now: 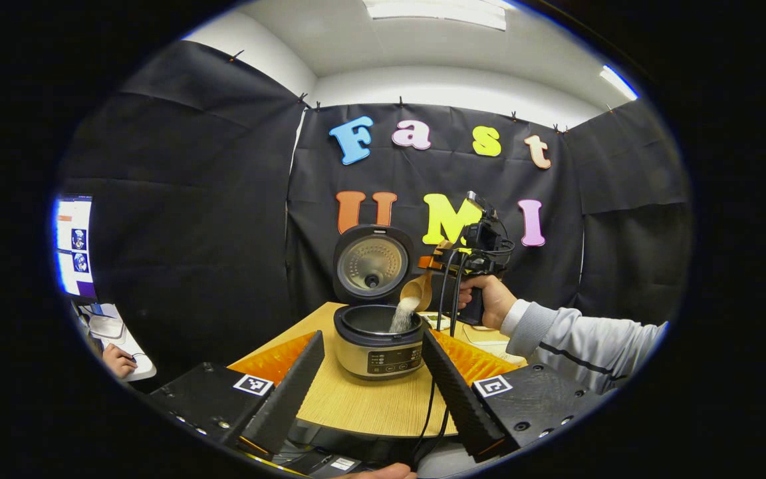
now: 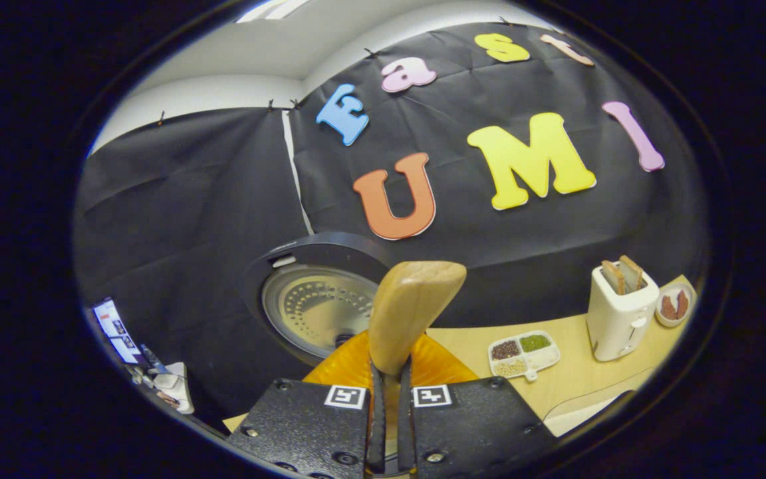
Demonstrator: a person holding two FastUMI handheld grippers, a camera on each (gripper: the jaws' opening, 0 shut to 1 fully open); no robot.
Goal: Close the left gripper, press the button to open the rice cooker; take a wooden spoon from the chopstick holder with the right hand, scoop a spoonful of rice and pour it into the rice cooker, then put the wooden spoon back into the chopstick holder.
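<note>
Rice streams from a tipped wooden spoon [image 1: 416, 291] into the open rice cooker [image 1: 379, 344] on the tabletop [image 1: 370, 402].

The spoon hangs over the pot's right rim, bowl tilted down and to the left, its long axis slanting up toward the right claw [image 1: 437, 261], whose fingers are clamped on the handle; in the right gripper view the spoon [image 2: 409, 313] rises straight out along that claw's [image 2: 388, 426] closed fingers. The lid [image 1: 373, 264] stands upright, so the button press looks done, as do the fetch and the scoop; the pour is under way, and returning the spoon to the chopstick holder remains. The left claw [image 1: 373, 386] sits back from the cooker, fingers spread wide and empty. Farther right sit a sectioned dish of grains [image 2: 524, 353] and a white toaster [image 2: 620, 311].
</note>
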